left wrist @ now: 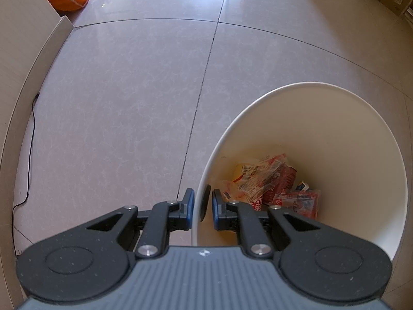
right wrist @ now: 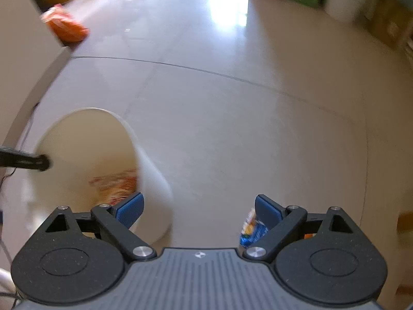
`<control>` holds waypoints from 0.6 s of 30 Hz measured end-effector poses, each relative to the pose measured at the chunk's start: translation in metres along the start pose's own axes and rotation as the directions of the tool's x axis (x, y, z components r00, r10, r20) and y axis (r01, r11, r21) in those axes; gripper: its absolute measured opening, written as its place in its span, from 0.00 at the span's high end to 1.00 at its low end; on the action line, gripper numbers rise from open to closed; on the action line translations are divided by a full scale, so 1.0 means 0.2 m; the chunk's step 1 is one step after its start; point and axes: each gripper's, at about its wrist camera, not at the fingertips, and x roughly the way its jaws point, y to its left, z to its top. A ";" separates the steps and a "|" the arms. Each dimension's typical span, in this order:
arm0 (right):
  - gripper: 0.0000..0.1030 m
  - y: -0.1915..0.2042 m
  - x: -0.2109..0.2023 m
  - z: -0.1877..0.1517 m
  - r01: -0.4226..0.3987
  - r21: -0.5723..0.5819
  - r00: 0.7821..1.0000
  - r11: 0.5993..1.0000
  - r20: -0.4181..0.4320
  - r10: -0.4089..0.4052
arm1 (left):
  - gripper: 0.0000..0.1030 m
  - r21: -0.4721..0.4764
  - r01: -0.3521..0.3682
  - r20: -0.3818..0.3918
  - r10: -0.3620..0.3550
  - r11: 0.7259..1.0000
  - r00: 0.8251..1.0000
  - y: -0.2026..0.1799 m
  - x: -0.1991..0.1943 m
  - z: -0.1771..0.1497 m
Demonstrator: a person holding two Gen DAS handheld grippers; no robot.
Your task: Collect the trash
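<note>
The trash bin (left wrist: 322,139) is white and open, and in my left view it fills the lower right of the frame. At its bottom lie crumpled wrappers (left wrist: 271,183), red and yellow, so part of the collecting is already done. My left claw (left wrist: 203,204) is clenched on the thin wall of the bin at its near rim, one pad outside and one inside. I judge I hold it this way so that the bin stands steady and its mouth is open to my other hand.

In my right view the bin sits in the lower left, and the picture is blurred. My right claw (right wrist: 198,206) is released, its jaws wide with nothing between them. Just under its right finger, at the lower middle of the frame, a small blue and yellow wrapper (right wrist: 250,230) lies on the tiled floor (right wrist: 232,129). I think this is the next piece, and the wide jaws are ready for it.

An orange bag (right wrist: 65,27) lies far away in the upper left, beside a pale wall panel (right wrist: 23,59).
</note>
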 end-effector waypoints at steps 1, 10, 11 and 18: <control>0.07 -0.04 0.04 -0.02 0.006 0.019 1.000 1.000 -0.012 -0.005 | 0.89 0.003 0.000 0.000 0.000 1.000 1.000 0.00 0.00 0.00; 0.07 -0.28 0.58 -0.21 0.102 0.150 0.985 0.983 -0.150 -0.079 | 0.89 0.015 0.001 -0.014 -0.001 1.000 1.000 0.00 0.01 0.01; 0.07 -0.31 0.64 -0.23 0.118 0.175 0.982 0.978 -0.168 -0.088 | 0.89 0.019 -0.001 -0.013 0.002 1.000 1.000 -0.01 0.01 0.01; 0.07 -0.44 0.94 -0.34 0.193 0.286 0.967 0.938 -0.219 -0.132 | 0.89 0.025 -0.003 -0.014 0.003 1.000 1.000 -0.01 0.01 0.00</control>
